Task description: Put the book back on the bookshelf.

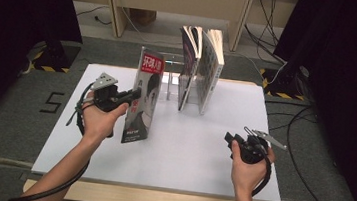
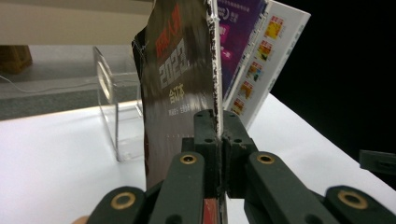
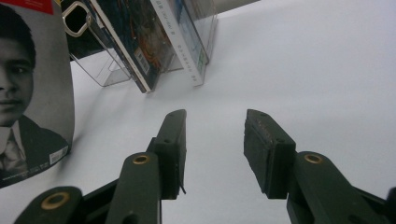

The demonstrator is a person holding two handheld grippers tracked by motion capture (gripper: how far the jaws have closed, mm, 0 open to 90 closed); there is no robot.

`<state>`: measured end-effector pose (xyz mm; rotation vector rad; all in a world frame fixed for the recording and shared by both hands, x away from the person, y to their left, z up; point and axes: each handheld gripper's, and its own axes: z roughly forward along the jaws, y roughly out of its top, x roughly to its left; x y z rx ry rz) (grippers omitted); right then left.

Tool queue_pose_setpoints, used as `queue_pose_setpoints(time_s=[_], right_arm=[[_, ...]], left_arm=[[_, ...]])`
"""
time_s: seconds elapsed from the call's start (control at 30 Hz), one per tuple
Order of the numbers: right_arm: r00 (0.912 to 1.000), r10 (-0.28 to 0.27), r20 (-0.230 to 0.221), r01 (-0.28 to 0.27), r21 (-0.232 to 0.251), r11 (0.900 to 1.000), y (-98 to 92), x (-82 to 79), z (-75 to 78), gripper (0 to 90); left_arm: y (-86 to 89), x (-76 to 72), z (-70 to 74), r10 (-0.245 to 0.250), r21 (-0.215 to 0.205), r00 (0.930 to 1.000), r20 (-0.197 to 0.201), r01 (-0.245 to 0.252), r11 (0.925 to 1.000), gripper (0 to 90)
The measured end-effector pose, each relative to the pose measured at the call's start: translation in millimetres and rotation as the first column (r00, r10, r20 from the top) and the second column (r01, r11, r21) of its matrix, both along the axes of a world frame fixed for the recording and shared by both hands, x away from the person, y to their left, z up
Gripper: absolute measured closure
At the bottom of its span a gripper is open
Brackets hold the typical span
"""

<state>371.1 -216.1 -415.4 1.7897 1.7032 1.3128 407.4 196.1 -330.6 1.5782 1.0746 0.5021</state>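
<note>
The magazine [image 1: 142,97] stands upright on the white bench [image 1: 186,151], at ten o'clock from its centre. It looks thin, glossy and floppy, best gripped near the spine. The left gripper [image 1: 134,95] pinches its edge; the right gripper's [image 3: 215,140] fingers hang wide, empty. Cover reads "2023".

The magazine [image 2: 180,84] is cut off at the left gripper view's top, its title blurred.
</note>
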Motion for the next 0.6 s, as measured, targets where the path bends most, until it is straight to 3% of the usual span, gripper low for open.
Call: queue_pose_setpoints(time_s=[0.47,0.6], right_arm=[[0.9998,-0.015,-0.012,0.015,0.005,1.000,-7.3,0.9,-5.2,59.8],[0.9998,-0.016,-0.012,0.016,0.002,1.000,-10.5,0.7,-5.3,59.9]], left_arm=[[2.0,29.5,14.1,0.023,-0.030,0.9994,0.024,-0.022,0.9993,86.7],[-1.6,47.6,17.7,0.057,-0.032,0.9969,0.055,-0.055,0.9980,86.6]])
